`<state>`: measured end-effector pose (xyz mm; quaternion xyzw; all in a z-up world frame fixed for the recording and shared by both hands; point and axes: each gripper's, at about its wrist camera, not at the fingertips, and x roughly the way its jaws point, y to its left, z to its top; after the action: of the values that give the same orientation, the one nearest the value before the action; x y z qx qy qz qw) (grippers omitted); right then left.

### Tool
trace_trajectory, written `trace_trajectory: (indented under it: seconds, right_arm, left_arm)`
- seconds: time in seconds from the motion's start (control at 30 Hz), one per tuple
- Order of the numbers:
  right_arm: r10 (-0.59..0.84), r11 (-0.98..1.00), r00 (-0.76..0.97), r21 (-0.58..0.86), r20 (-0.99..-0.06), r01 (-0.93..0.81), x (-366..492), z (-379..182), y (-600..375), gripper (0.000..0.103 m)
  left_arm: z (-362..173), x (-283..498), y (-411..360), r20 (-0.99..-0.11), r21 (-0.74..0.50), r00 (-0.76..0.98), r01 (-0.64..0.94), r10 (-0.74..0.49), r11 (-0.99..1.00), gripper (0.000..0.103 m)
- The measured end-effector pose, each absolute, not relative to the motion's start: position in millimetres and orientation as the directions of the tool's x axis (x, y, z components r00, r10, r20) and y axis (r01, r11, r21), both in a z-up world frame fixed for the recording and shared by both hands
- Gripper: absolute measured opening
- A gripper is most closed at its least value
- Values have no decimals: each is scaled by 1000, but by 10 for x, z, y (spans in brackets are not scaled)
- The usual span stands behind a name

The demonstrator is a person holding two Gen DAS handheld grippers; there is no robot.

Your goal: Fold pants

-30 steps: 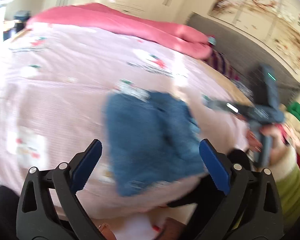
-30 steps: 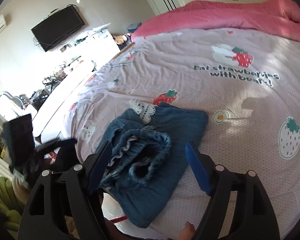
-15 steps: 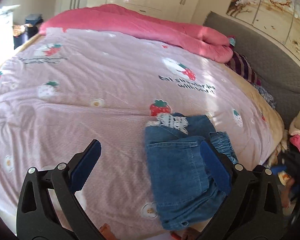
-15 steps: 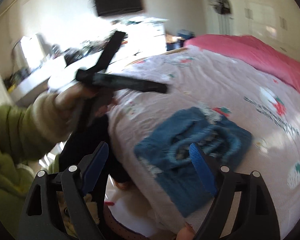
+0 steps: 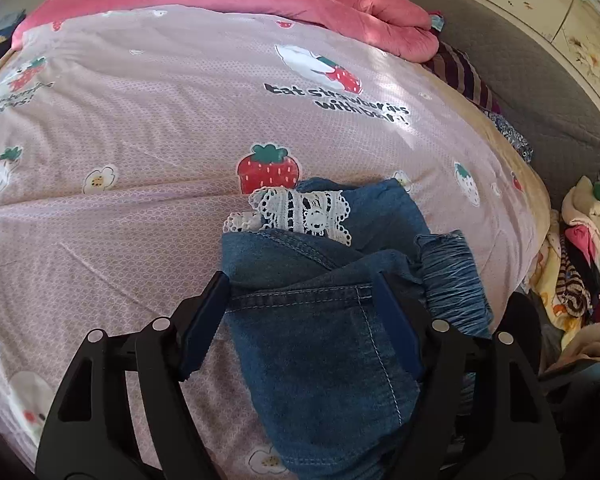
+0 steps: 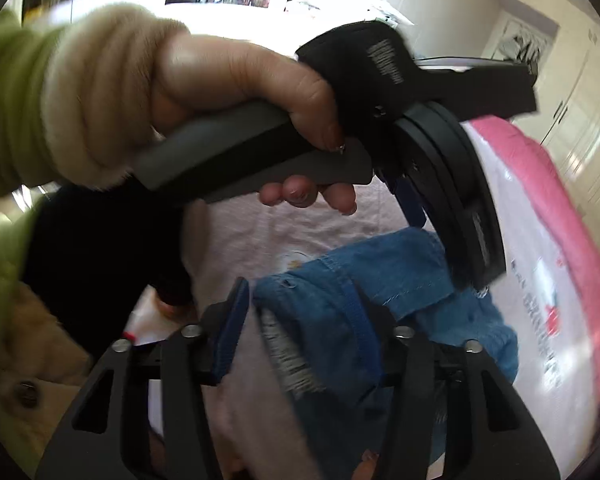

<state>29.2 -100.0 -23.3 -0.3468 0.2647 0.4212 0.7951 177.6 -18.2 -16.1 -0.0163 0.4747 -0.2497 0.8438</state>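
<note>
The left gripper (image 5: pixel 300 316) straddles the near edge of the folded denim pants (image 5: pixel 324 340), its jaws just closing but the pads apparently not yet pinching; the right gripper (image 6: pixel 296 332) has narrowed around the elastic waistband, though a firm bite is unclear; the pants lie near the bed's edge on the strawberry quilt (image 5: pixel 148 128), lace trim (image 5: pixel 300 210) at twelve o'clock; soft, thick, floppy denim, likely best pinched through stacked layers at seamed edges.

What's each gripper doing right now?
Left gripper: open, jaws just closing around the pants.
Right gripper: jaws just closing over the waistband; grip cannot be told.
</note>
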Motion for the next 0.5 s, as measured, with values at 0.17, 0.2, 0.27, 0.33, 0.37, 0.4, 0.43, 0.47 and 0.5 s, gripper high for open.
trace_trajectory:
  seconds: [0.17,0.2,0.27,0.33,0.37,0.4,0.43,0.47,0.5]
  right_arm:
    - [523,356,443,-286,-728,-890,196,-324,-1110,9]
    - [526,349,434,-280,-732,-894,153,-334,-1147,8]
    - [518,351,425,-269,-743,-897,111,-394,-1205,7]
    - [499,357,424,-266,-756,-895,102,-487,-1245,7]
    - [493,361,423,-264,-761,-895,106,-526,-1258,7]
    - [492,371,425,-258,-760,-892,114,-536,-1272,7]
    - [497,380,426,-252,-756,-890,110,-512,-1272,7]
    - [506,385,427,-247,-750,-889,108,-473,-1259,8]
    - [527,387,433,-246,-731,-888,82,-395,-1265,9]
  left_arm:
    - [-265,1821,-202,-792,-272,422,402,-441,874,66]
    - [-280,1825,-205,-792,-275,420,403,-443,873,66]
    - [-305,1832,-210,-792,-275,419,404,-443,873,66]
    - [-317,1843,-221,-791,-274,422,404,-443,873,66]
    - [-315,1844,-223,-789,-274,424,404,-444,873,66]
    - [-312,1850,-230,-789,-274,424,405,-445,872,66]
    - [-310,1849,-232,-789,-273,425,406,-444,872,66]
    - [-307,1849,-235,-789,-270,425,407,-443,873,66]
    - [-305,1847,-237,-790,-268,426,408,-441,873,66]
